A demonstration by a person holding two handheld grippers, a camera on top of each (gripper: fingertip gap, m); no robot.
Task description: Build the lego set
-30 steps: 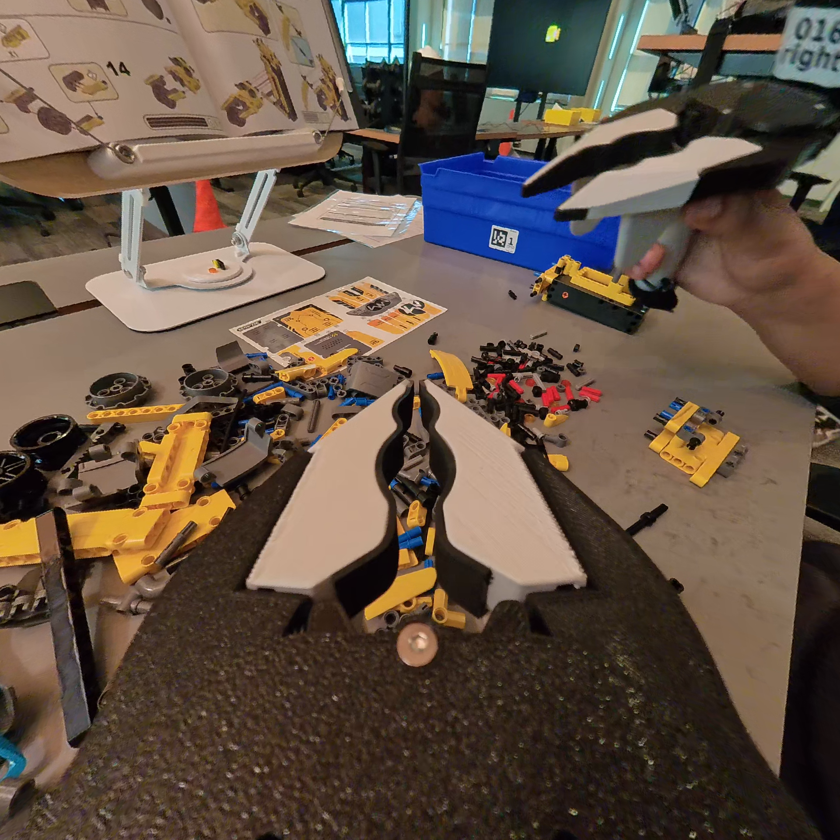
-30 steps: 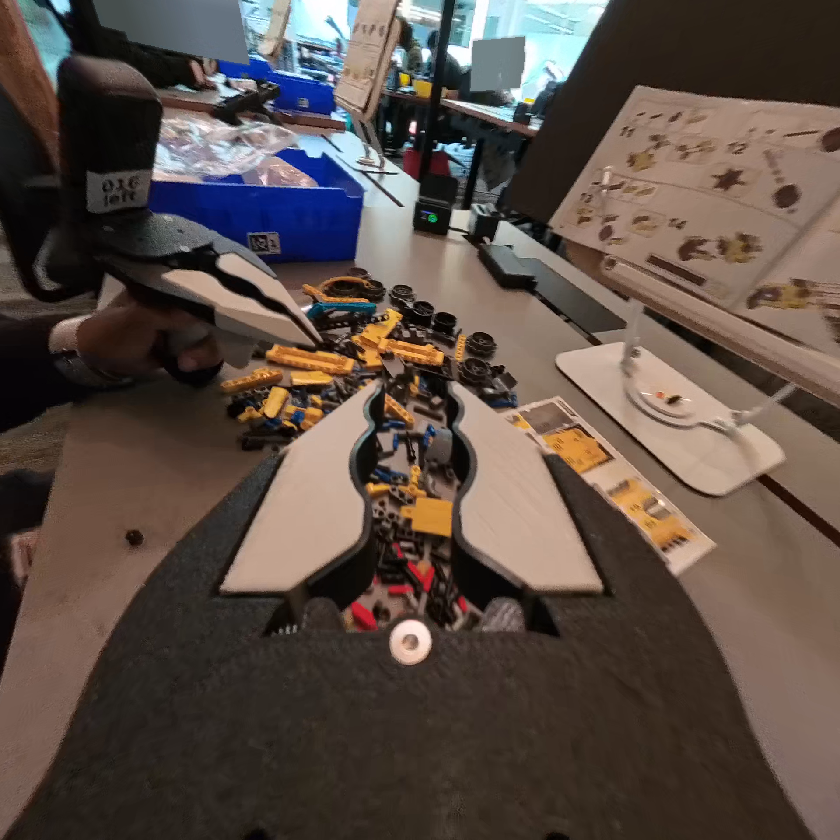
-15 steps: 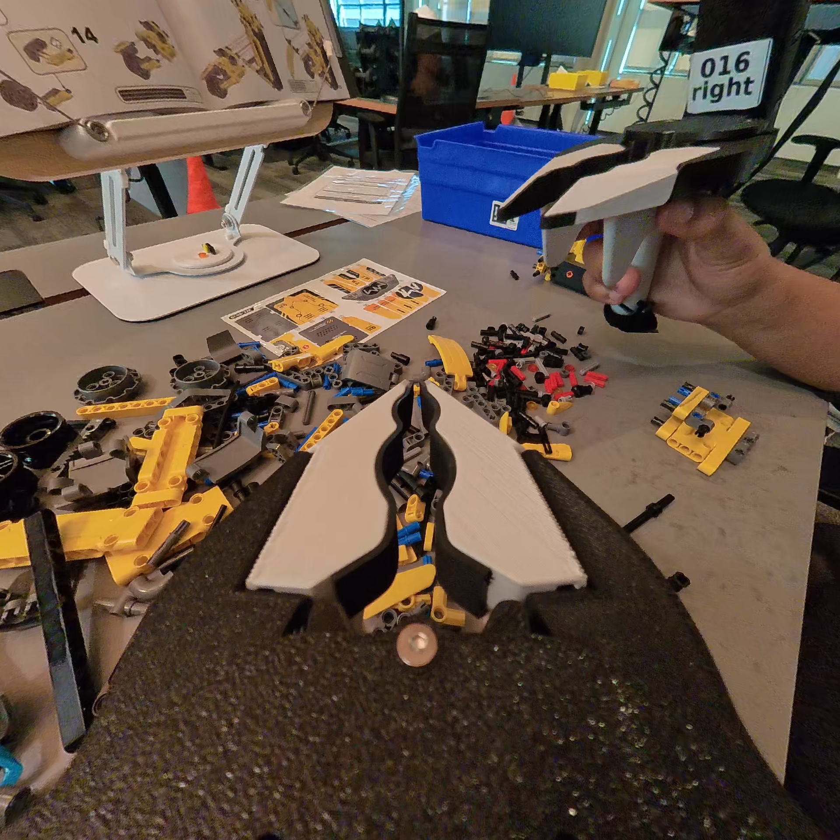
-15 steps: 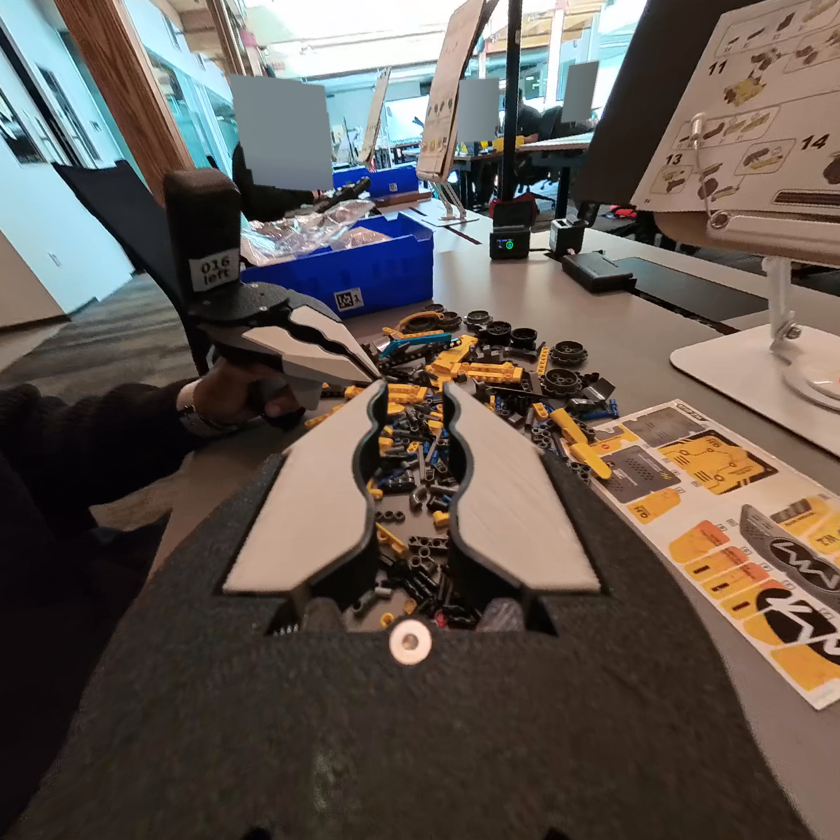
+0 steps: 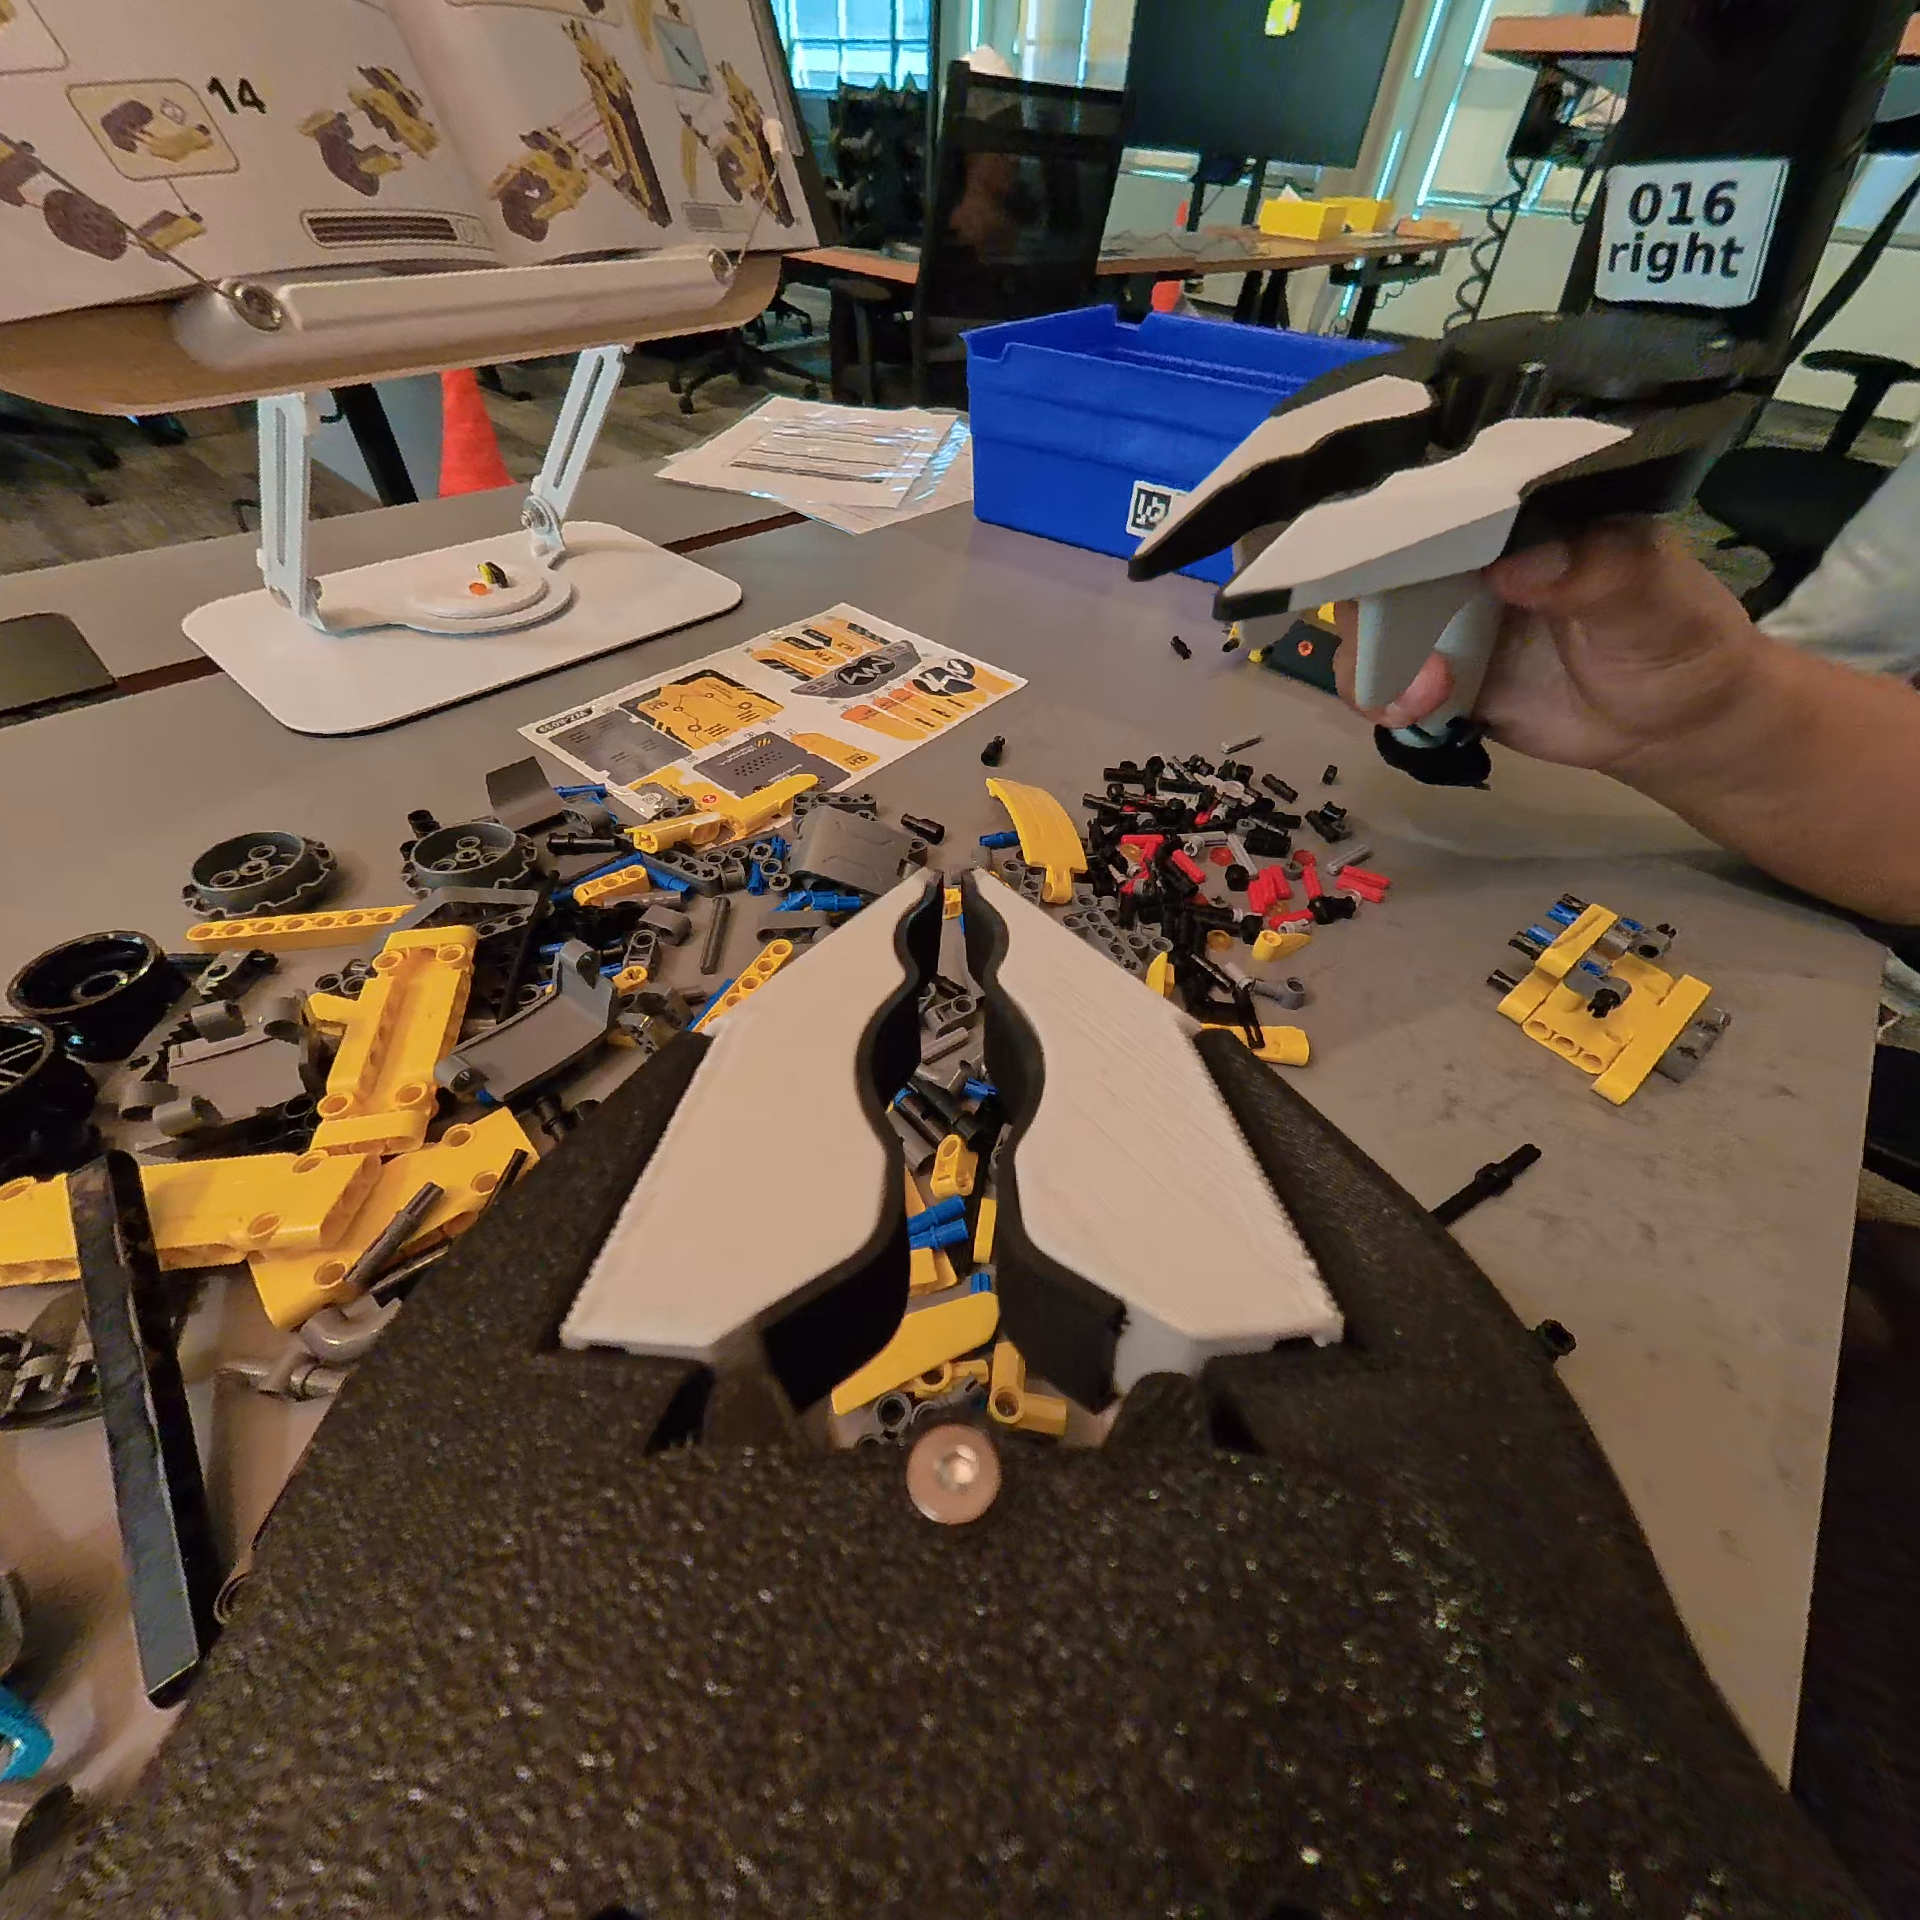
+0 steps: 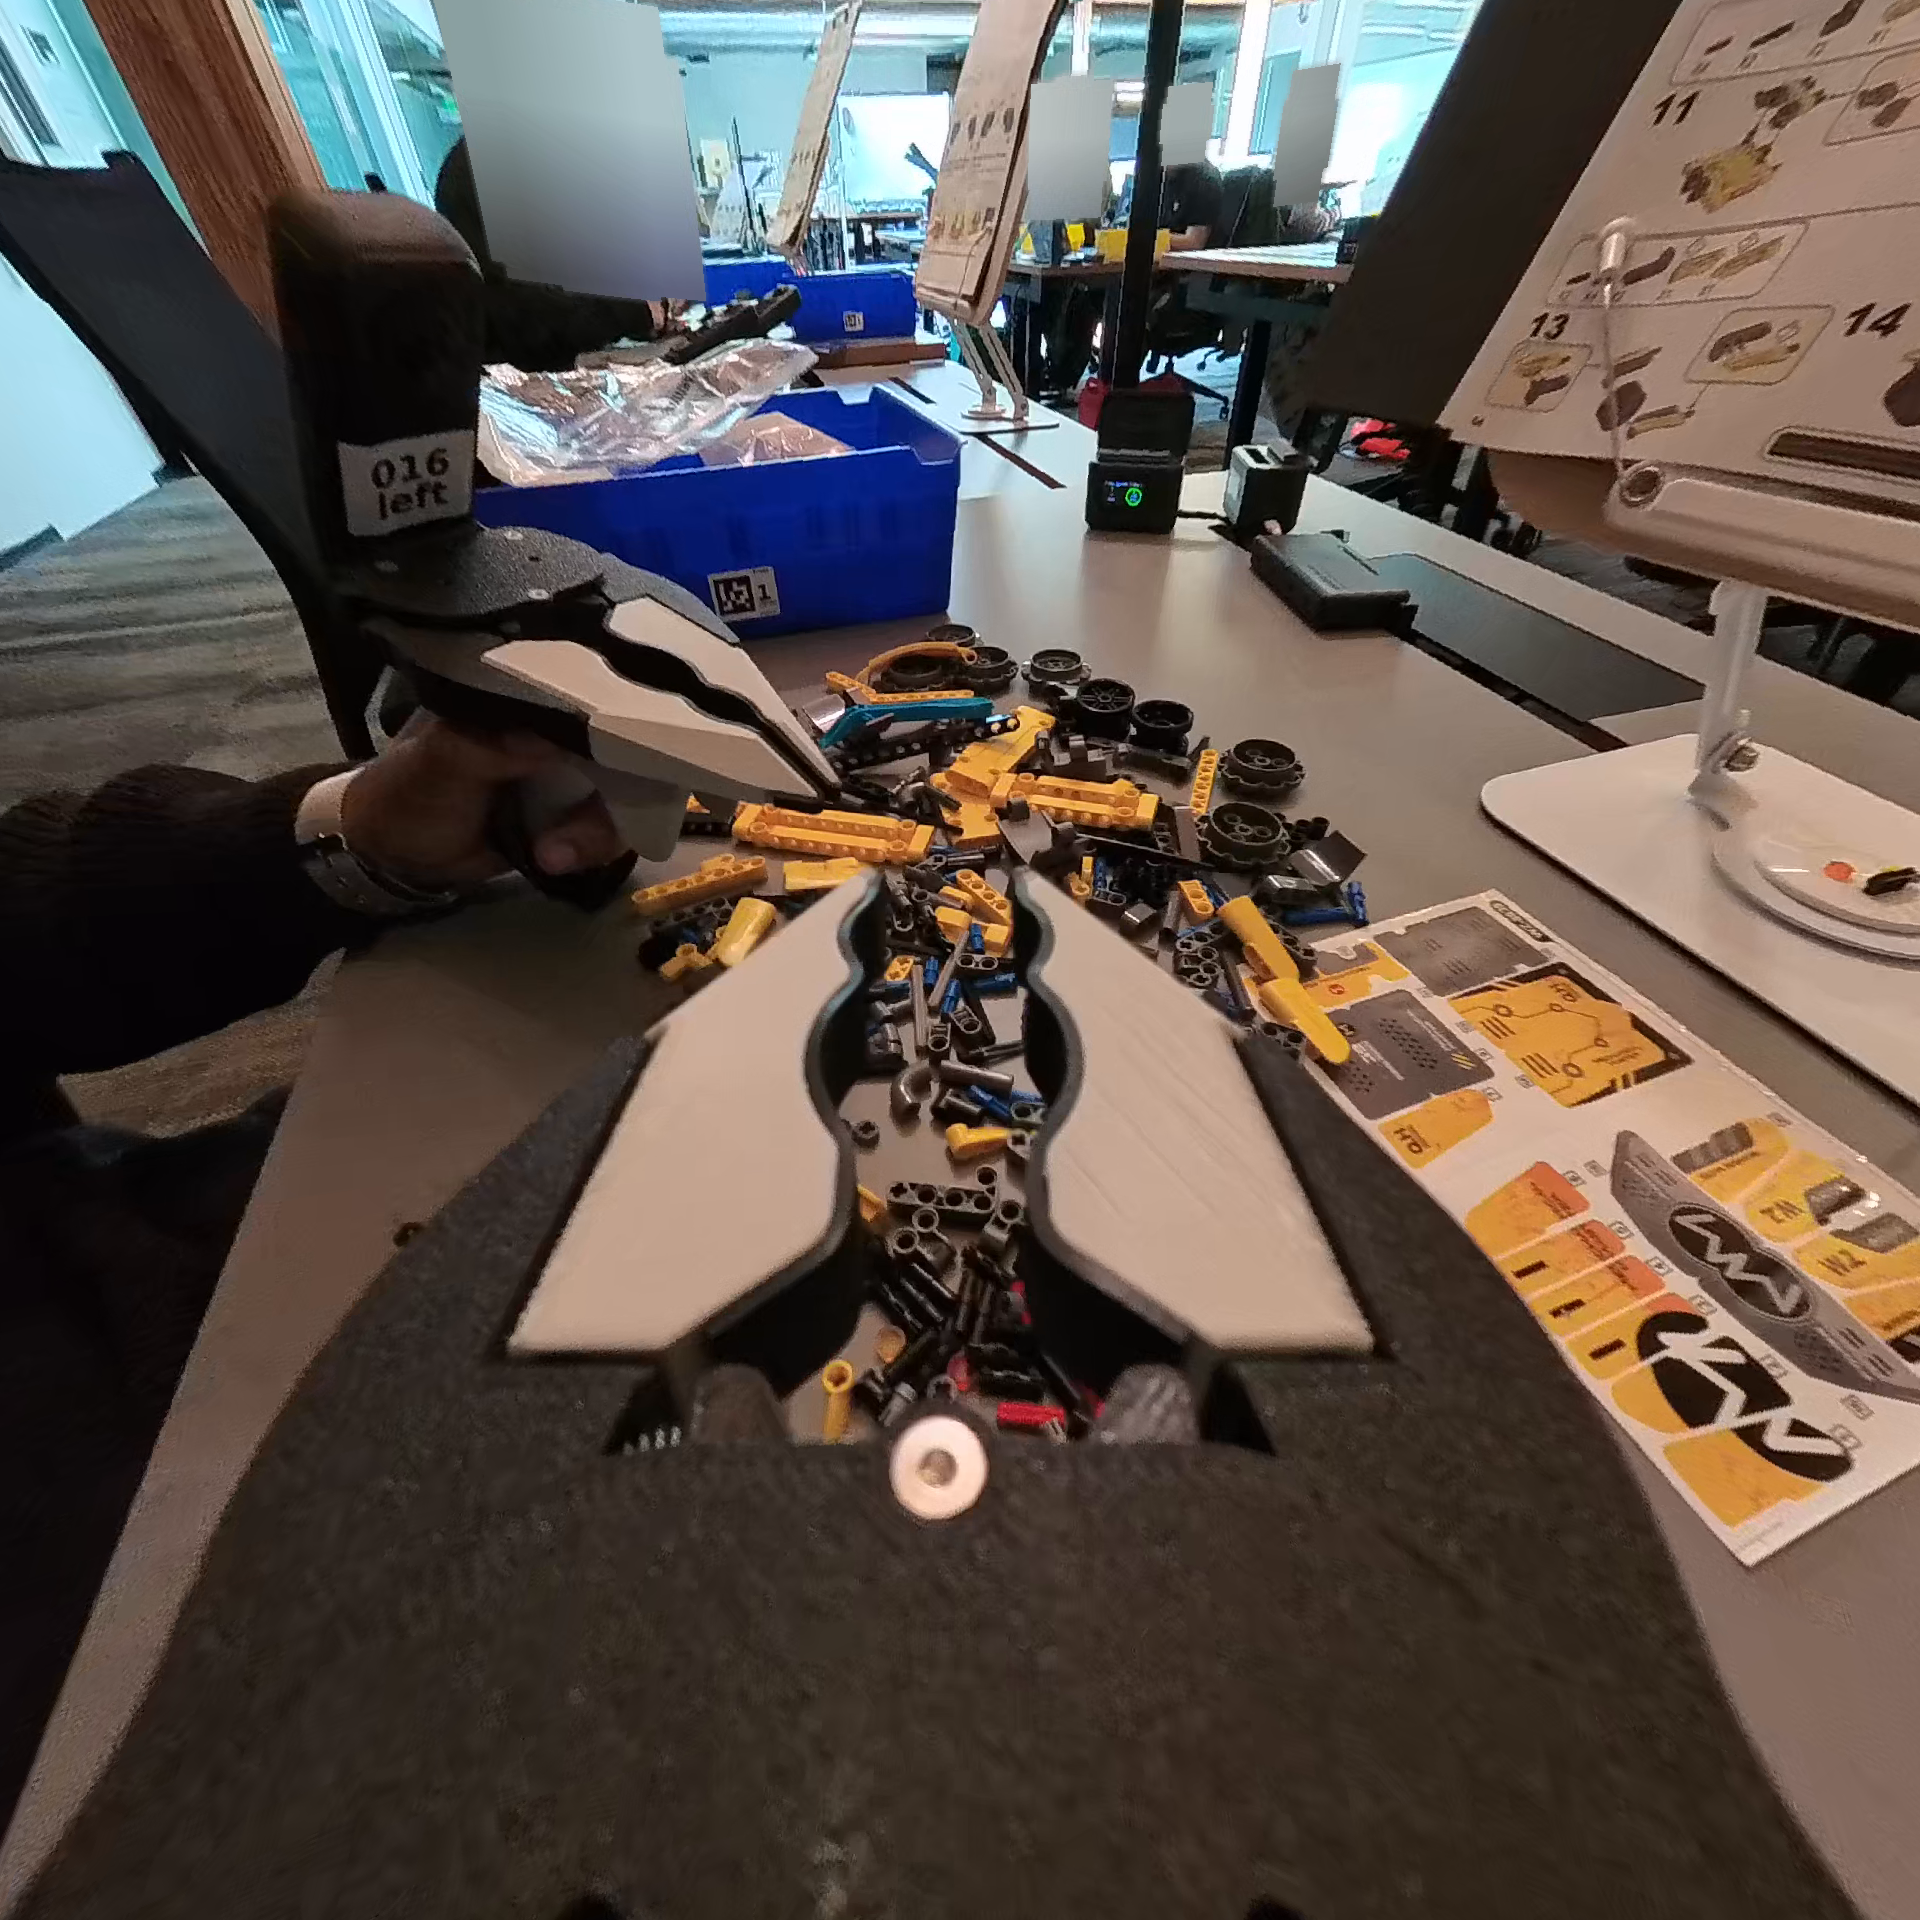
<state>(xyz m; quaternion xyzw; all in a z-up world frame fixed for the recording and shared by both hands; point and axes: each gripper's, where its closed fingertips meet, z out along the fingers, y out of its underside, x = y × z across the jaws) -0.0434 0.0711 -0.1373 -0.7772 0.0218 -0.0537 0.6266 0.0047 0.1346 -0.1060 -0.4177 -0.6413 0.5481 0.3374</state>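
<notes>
My left gripper (image 5: 954, 888) is shut and empty, hovering low over a heap of loose building-toy parts: yellow beams (image 5: 384, 1049), blue pins and grey connectors. It also shows in the right wrist view (image 6: 821, 774), with its tips at the heap's far-left side. My right gripper (image 6: 951, 883) is open a little and empty, above black and red pins (image 5: 1205, 862). In the left wrist view it (image 5: 1184, 582) is held in the air at the right, pointing left. A small yellow sub-assembly (image 5: 1600, 1003) lies apart at the right.
A sticker sheet (image 5: 769, 707) lies behind the heap, and black wheels (image 5: 260, 868) lie at its left. An instruction booklet (image 5: 416, 125) rests on a white stand (image 5: 457, 623). A blue bin (image 5: 1122, 416) stands at the back. Another blue bin (image 6: 748, 520) and black devices (image 6: 1132, 488) show in the right wrist view. My right fingertips sit around 9 cm from my left ones.
My right gripper has come down from high at the right and levelled out over the pin pile, its jaws staying slightly open. My left gripper has hardly moved and stays shut.
</notes>
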